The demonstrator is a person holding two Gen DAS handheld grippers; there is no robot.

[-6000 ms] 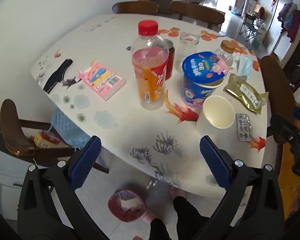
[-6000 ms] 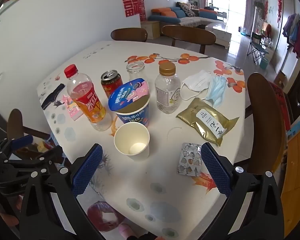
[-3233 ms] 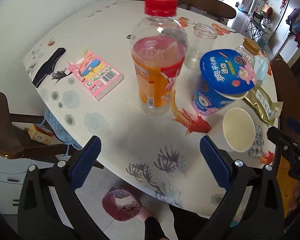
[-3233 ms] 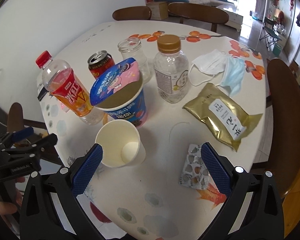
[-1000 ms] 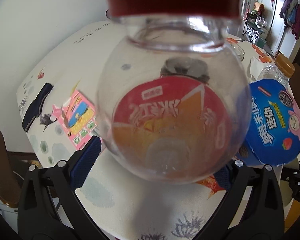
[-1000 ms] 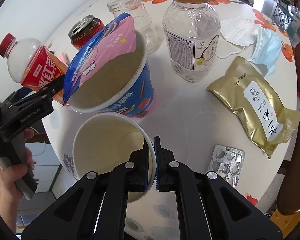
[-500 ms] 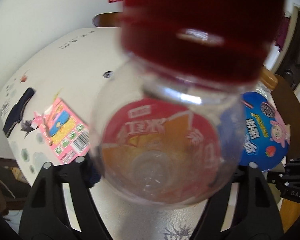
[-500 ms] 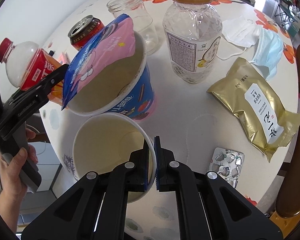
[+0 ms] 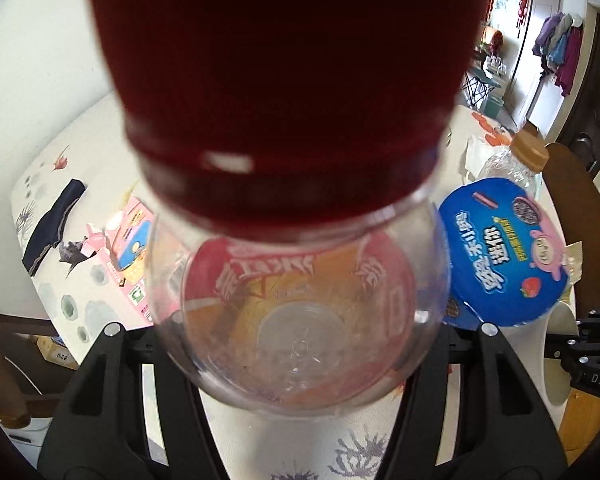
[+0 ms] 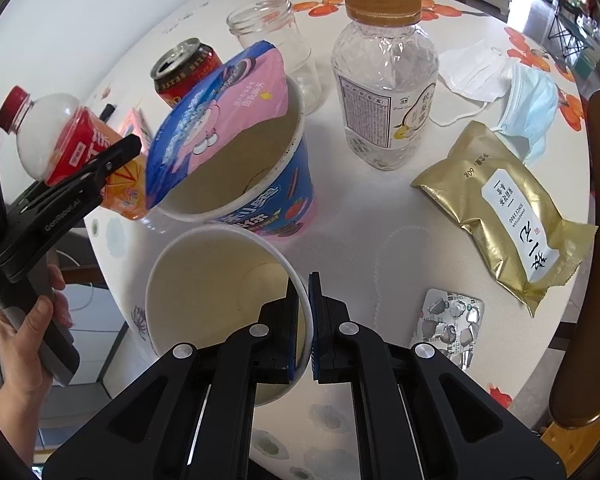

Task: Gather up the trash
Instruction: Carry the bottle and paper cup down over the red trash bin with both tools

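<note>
My left gripper (image 9: 296, 328) is shut on the red-capped plastic drink bottle (image 9: 296, 300), which fills the left wrist view with its cap (image 9: 284, 80) toward the camera. From the right wrist view the bottle (image 10: 72, 148) is tilted and held off the table's left edge. My right gripper (image 10: 303, 320) is shut on the rim of the white paper cup (image 10: 208, 292), one finger inside it. The blue snack tub (image 10: 240, 168) with its peeled lid stands just behind the cup.
On the table (image 10: 372, 240) stand a red can (image 10: 184, 72), a glass jar (image 10: 276, 36) and a gold-capped clear bottle (image 10: 384, 84). Face masks (image 10: 500, 80), a gold pouch (image 10: 504, 208) and a pill blister (image 10: 448, 328) lie to the right. A pink pack (image 9: 128, 240) lies at the left.
My left gripper has closed on the drink bottle and lifted and tilted it, bringing its cap closer to the camera. My right gripper stays shut on the cup's rim.
</note>
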